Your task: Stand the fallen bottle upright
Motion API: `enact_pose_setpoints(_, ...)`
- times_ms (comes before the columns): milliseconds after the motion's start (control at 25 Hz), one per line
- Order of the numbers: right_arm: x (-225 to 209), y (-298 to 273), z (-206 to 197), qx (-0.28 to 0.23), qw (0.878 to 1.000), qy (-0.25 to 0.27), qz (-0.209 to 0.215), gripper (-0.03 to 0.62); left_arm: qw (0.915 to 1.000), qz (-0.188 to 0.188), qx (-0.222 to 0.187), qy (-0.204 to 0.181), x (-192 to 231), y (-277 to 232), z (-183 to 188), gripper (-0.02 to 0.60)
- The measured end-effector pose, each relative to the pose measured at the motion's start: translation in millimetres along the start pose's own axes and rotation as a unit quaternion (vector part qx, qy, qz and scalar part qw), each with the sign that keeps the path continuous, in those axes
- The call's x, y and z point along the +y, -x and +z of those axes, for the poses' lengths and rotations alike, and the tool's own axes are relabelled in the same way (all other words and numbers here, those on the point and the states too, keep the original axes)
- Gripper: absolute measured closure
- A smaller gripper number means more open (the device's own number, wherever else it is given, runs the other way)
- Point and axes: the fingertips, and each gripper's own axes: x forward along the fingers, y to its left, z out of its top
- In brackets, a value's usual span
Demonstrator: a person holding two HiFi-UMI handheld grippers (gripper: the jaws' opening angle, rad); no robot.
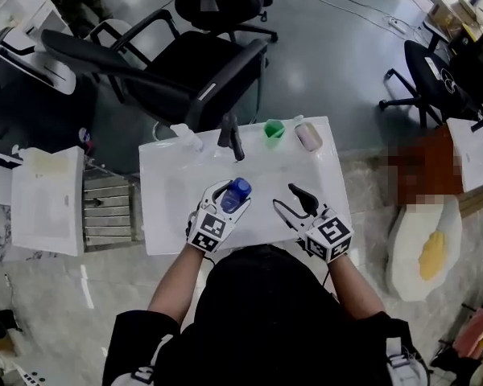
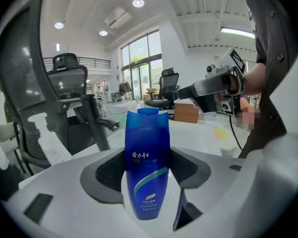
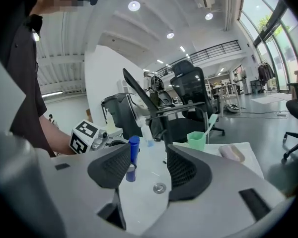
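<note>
Left gripper [image 1: 230, 199] fingers pinch a blue plastic shampoo bottle [image 2: 148, 157] over the white worktop [image 1: 177, 191]; right gripper [image 1: 289, 202] fingers spread, empty.

The right tool [image 3: 148, 156] hides part of the blue bottle [image 3: 134, 144] (label too small to read).

Person in a black short-sleeved top [image 1: 266, 296]
Left gripper [image 1: 228, 193] and right gripper [image 1: 290, 202]: pale grey shells, dark ribbed pads [image 3: 181, 170], black-and-white marker cubes [image 1: 330, 238] (a thin black cable [image 2: 235, 132] trails off the right one).
</note>
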Motion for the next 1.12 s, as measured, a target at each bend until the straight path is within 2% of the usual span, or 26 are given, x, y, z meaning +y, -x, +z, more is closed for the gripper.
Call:
enact_pose_setpoints(240,31.7,-39.8,2.2,0.02,0.997,0.017,0.071,0.353,0.9938,0.08,-0.012,0.076,48.3,52.3,-24.9,0.296)
enact_pose_setpoints(440,56.2,-72.8,5.5,0.032,0.992,0.041,0.118,0.353,0.9863,0.134,-0.022,0.094,75.7,89.5,-34.6,0.296)
enact_pose_setpoints(600,76.3,-99.0,12.3,0.034,0.987,0.053,0.145,0.353,0.9755,0.176,-0.041,0.126,108.5,115.1,-40.6,0.296)
enact_pose_setpoints(800,93.3,-128.2,14.9,0.045,0.984,0.059,0.161,0.353,0.9678,0.218,-0.043,0.117,154.2,135.5,-45.9,0.296)
enact_pose_setpoints(1120,105.3,-161.6,28.1,0.038,0.989,0.043,0.138,0.353,0.9619,0.235,-0.068,0.123,217.8,143.9,-50.0,0.296)
